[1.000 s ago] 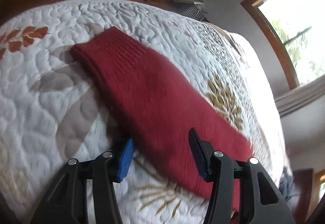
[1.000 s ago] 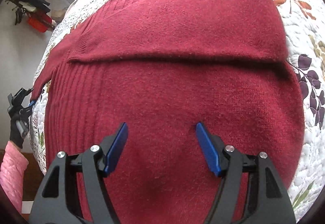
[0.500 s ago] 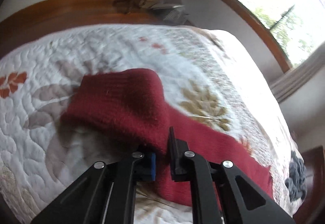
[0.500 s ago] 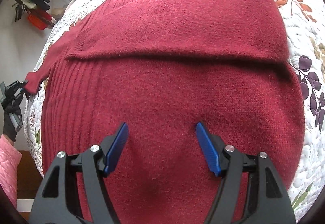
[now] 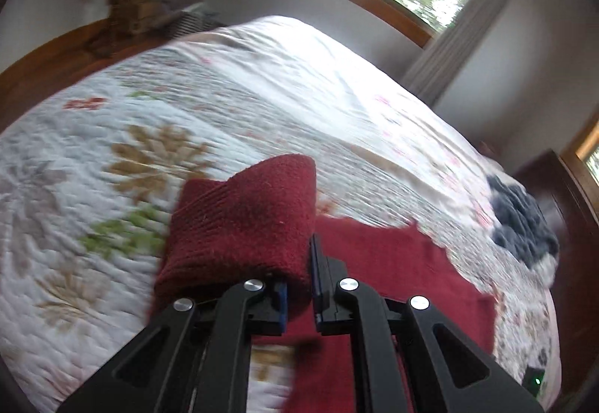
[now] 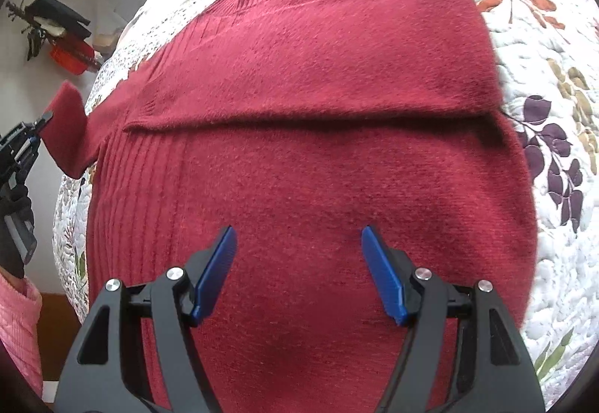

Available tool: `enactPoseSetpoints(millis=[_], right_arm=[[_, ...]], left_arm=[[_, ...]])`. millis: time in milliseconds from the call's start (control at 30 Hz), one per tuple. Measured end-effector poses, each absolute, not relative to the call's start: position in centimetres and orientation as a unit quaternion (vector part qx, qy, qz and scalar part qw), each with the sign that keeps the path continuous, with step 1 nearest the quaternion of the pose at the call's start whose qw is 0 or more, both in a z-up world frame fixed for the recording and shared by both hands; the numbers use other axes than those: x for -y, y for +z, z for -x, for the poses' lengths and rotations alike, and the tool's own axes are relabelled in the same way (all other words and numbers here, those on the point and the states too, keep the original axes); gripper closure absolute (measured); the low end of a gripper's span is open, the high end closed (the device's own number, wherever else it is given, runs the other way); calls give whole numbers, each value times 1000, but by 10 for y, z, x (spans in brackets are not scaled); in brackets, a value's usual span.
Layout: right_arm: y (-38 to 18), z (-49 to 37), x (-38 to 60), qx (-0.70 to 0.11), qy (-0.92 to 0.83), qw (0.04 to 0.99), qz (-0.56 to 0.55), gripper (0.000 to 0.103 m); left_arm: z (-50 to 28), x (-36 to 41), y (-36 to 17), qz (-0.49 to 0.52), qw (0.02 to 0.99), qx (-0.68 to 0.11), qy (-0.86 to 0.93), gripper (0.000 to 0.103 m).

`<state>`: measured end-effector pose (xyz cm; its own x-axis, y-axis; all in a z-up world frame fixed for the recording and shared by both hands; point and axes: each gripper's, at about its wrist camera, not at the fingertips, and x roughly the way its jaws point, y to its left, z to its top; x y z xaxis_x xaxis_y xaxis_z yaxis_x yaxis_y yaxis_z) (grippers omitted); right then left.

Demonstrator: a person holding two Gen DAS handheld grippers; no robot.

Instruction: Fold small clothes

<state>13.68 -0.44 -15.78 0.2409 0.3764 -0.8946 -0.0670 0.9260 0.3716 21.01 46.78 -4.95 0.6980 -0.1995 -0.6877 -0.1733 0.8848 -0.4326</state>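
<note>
Left gripper (image 5: 299, 285) clamps the sleeve (image 5: 243, 222) cuff ahead of it, lifted for folding onto the sweater (image 6: 299, 151); right gripper (image 6: 297, 274) hovers wide, 0 grip.

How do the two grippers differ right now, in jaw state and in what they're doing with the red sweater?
The left gripper is shut on the sweater's sleeve, while the right gripper has its jaws spread wide and grips nothing. The left gripper holds the sleeve raised off the quilt; the right gripper hovers over the sweater's body, which lies flat. Both have black frames and blue finger pads.
</note>
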Motion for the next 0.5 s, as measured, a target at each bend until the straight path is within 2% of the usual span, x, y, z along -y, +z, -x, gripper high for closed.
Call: enactPoseSetpoints(millis=[233,500], right_arm=[[-157,-138,14,-593,141,779,-148,34],[-157,-137,26,-590,136,780,-156,34]], left_arm=[[-226,-376,-52,221,886,-400,-75,94],[-235,-316,-73,211,876,-422,-100,94]])
